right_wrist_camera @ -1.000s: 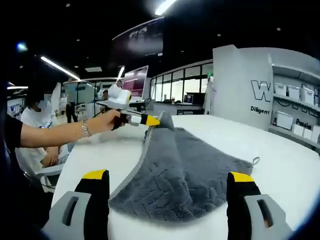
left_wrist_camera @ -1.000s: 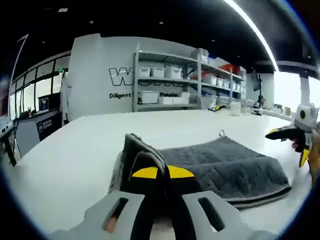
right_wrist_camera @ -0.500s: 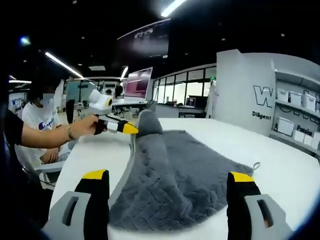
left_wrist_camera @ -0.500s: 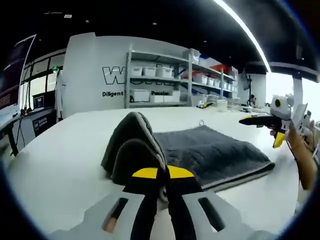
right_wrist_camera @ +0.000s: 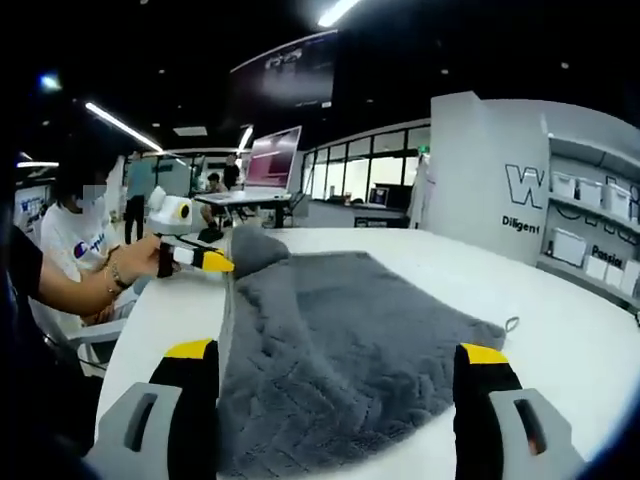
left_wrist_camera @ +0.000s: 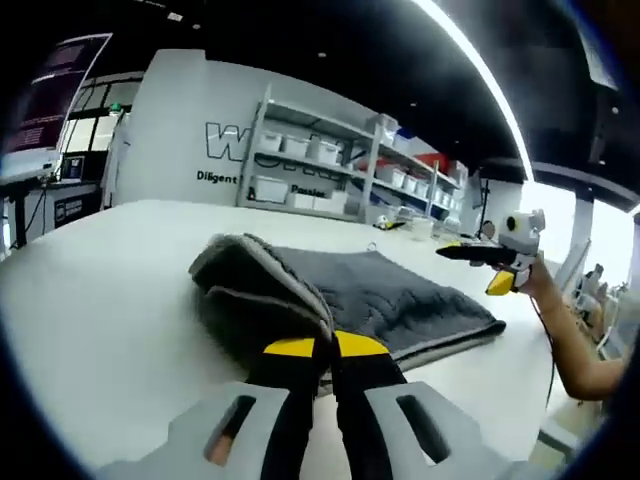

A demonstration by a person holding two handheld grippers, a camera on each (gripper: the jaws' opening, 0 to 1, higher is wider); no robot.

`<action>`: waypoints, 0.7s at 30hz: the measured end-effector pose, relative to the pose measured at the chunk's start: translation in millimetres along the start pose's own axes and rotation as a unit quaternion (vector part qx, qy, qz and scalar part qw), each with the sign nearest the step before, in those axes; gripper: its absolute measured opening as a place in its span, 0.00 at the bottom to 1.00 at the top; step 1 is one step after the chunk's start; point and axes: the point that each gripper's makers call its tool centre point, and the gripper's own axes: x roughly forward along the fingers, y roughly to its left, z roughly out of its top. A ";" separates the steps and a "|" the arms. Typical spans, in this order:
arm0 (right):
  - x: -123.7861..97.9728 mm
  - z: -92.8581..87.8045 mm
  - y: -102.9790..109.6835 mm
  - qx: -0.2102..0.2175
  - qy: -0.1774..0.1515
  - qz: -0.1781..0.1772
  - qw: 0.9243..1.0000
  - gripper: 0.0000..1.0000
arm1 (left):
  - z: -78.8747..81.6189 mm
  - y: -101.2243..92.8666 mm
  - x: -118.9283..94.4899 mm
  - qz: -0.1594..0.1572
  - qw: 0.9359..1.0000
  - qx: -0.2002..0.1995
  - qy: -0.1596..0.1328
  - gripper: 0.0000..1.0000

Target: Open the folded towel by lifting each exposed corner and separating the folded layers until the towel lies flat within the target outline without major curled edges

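Faintly seen, bins (left_wrist_camera: pixel 272 189) on far shelves, contents unreadable; left tongs (left_wrist_camera: pixel 318 348) clamped on grey towel (right_wrist_camera: pixel 340 340) corner, right tongs (right_wrist_camera: pixel 338 362) spread wide above bench (left_wrist_camera: pixel 90 290).

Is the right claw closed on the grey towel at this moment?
No, the right claw stands wide open, with the grey towel lying between its tips, not gripped.

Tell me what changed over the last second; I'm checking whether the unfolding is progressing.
The left hand-held gripper, shut on a corner of the grey towel, has drawn that corner outward, away from the right hand-held gripper, so the raised fold has spread wider. No grip was taken or released. The right hand-held gripper stayed open, clear of the towel, and the white table is unchanged.
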 end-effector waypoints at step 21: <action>0.4 -3.7 2.7 -0.002 0.008 0.003 1.000 0.99 | -31.5 -1.7 -25.3 0.043 0.984 0.127 0.118 0.04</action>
